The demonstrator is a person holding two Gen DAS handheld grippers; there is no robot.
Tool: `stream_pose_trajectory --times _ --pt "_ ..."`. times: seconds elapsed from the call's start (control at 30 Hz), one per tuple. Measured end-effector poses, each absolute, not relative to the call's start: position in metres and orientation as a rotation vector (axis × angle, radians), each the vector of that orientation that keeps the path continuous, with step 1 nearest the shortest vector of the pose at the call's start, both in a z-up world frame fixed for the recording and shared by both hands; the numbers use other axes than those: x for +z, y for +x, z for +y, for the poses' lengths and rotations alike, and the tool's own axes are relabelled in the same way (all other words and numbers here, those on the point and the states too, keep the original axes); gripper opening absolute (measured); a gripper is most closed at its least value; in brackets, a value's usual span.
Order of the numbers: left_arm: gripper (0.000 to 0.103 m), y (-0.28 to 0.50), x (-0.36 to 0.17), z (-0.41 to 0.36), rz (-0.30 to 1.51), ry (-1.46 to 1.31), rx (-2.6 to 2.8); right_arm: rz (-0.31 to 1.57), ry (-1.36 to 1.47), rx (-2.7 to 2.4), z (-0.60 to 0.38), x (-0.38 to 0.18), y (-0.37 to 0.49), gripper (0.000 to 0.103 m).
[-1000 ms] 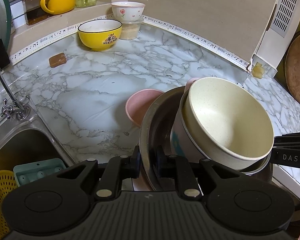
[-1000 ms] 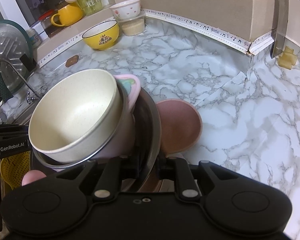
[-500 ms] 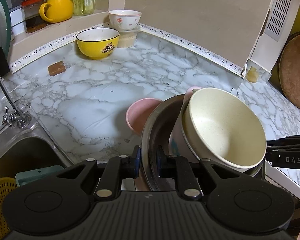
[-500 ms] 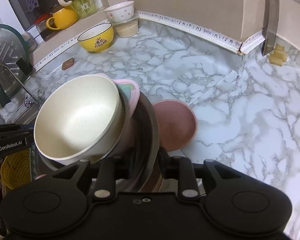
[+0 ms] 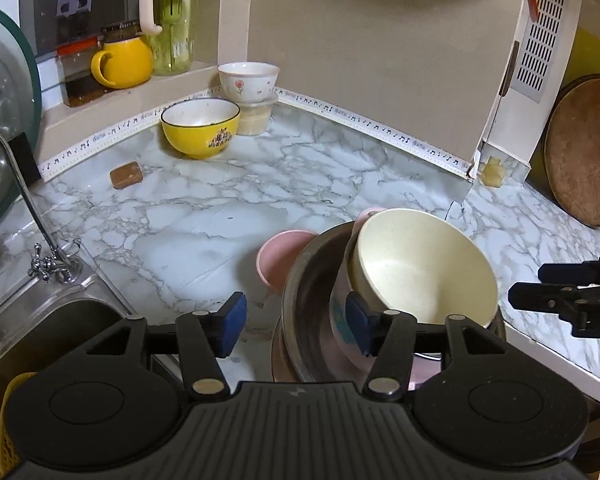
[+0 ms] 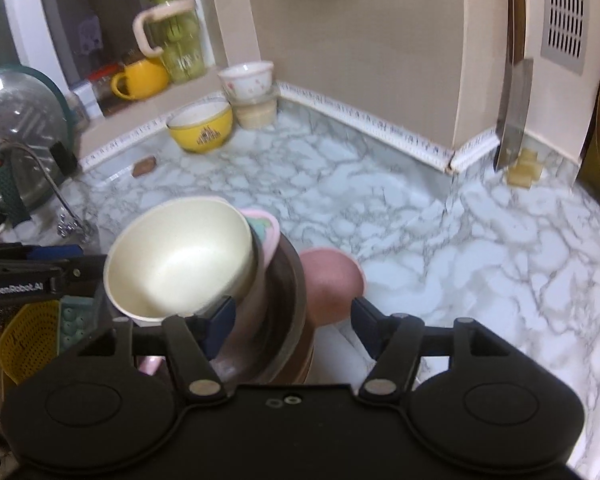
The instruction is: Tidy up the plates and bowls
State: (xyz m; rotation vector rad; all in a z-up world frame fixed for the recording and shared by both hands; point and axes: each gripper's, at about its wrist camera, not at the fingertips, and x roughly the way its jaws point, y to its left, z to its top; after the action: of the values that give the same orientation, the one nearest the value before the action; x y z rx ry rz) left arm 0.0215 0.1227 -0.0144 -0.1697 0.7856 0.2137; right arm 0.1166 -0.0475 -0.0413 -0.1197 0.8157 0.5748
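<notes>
A marble-patterned bench [image 5: 204,216] fills a kitchen corner, with a steel sink [image 5: 48,320] at its left. Near the front edge stands a nested stack: a cream bowl [image 5: 420,268] tilted inside a pink patterned bowl [image 6: 266,232], both inside a steel bowl [image 5: 308,304]. A pink bowl [image 5: 278,256] sits just behind the stack. The left gripper [image 5: 296,326] and right gripper [image 6: 292,326] each straddle the steel rim with jaws spread, gripping nothing. Judged from this, the stack rests on the bench unsupported. A yellow bowl [image 5: 200,128] and floral bowl [image 5: 248,80] remain unsorted by the back wall.
</notes>
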Motion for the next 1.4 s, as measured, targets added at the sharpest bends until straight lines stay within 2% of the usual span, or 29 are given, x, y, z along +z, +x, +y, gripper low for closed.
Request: stream_pose_trajectory --times 0.07,0.17,0.37,0.5,0.53,0.6,0.87,0.97,1.13,1.17,1.2,1.4 --pt "0.063 0.019 -0.010 0.116 0.775 -0.150 0.213 0.788 -0.124 0.597 -0.050 -0.035 0.110 0.071" --pt "0.065 0.012 -0.003 0.105 0.752 -0.140 0.220 0.743 -0.125 0.638 -0.053 -0.027 0.100 0.080" --pt "0.071 -0.001 0.009 0.078 0.717 -0.122 0.239 0.665 -0.112 0.681 -0.065 -0.017 0.082 0.089" --pt "0.074 -0.012 0.015 0.062 0.696 -0.126 0.239 0.609 -0.110 0.693 -0.075 -0.011 0.069 0.091" --pt "0.079 -0.015 0.016 0.059 0.688 -0.131 0.237 0.596 -0.109 0.696 -0.078 -0.011 0.066 0.093" --pt "0.079 -0.023 0.019 0.051 0.664 -0.140 0.235 0.581 -0.098 0.703 -0.085 -0.009 0.060 0.100" --pt "0.082 -0.049 0.025 0.025 0.610 -0.163 0.234 0.530 -0.076 0.698 -0.107 -0.005 0.041 0.103" --pt "0.091 -0.056 0.025 0.018 0.603 -0.177 0.232 0.512 -0.070 0.700 -0.113 -0.002 0.033 0.103" --pt "0.092 -0.065 0.025 0.009 0.588 -0.212 0.243 0.506 -0.080 0.718 -0.117 -0.001 0.023 0.103" --pt "0.094 -0.066 0.025 0.007 0.584 -0.214 0.250 0.505 -0.080 0.721 -0.118 0.000 0.022 0.103" --pt "0.103 -0.067 0.025 0.005 0.580 -0.213 0.256 0.504 -0.078 0.723 -0.119 0.000 0.021 0.103" --pt "0.103 -0.074 0.027 -0.001 0.559 -0.224 0.282 0.500 -0.065 0.723 -0.124 0.002 0.017 0.103"
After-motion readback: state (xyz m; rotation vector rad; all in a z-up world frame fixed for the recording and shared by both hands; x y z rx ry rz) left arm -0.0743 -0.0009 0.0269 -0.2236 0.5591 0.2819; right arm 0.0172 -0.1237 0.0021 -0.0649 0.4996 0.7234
